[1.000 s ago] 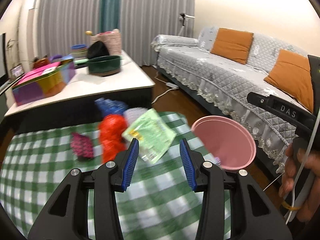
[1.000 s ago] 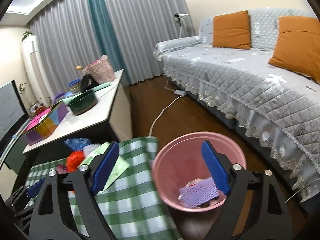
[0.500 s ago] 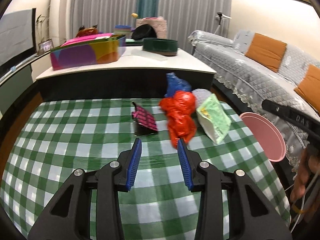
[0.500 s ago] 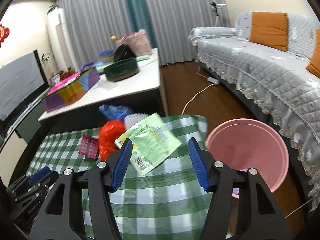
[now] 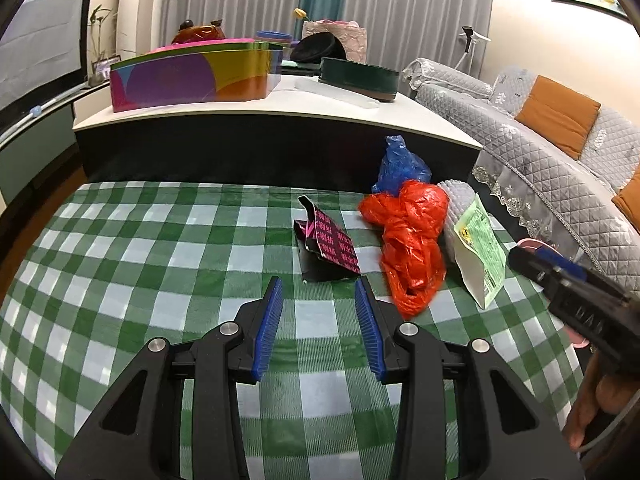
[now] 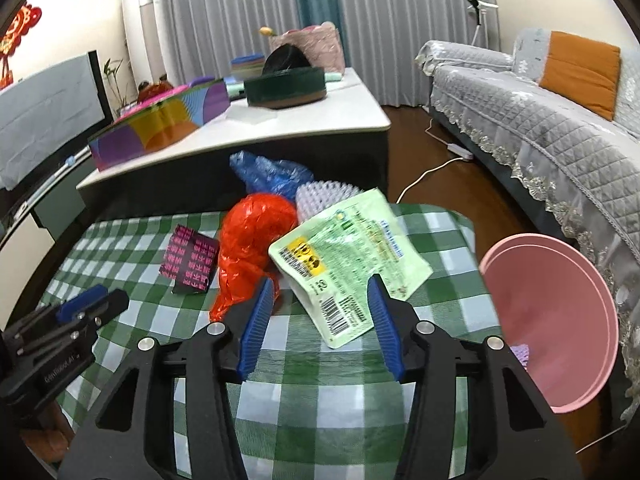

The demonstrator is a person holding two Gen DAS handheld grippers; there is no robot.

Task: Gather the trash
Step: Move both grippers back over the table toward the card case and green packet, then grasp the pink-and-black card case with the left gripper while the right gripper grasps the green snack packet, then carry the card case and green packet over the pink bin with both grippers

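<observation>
Trash lies on the green checked cloth (image 5: 160,264): a black and pink carton (image 5: 326,250) (image 6: 192,260), a crumpled red plastic bag (image 5: 412,240) (image 6: 252,240), a blue plastic bag (image 5: 400,166) (image 6: 272,174), a white foam net (image 6: 326,198) and a green snack pouch (image 5: 480,256) (image 6: 348,260). My left gripper (image 5: 319,286) is open and empty just in front of the carton. My right gripper (image 6: 320,284) is open, its jaws astride the near end of the pouch. A pink bin (image 6: 552,320) stands right of the table.
A white-topped cabinet (image 5: 280,100) behind the table carries a colourful box (image 5: 188,78), a dark green round tin (image 5: 358,78) and a basket. A grey sofa (image 6: 540,128) with orange cushions runs along the right. A white cable lies on the wooden floor.
Both grippers swung left from the bin toward the trash pile. The left gripper now faces the carton; the right gripper has closed in on the green pouch.
</observation>
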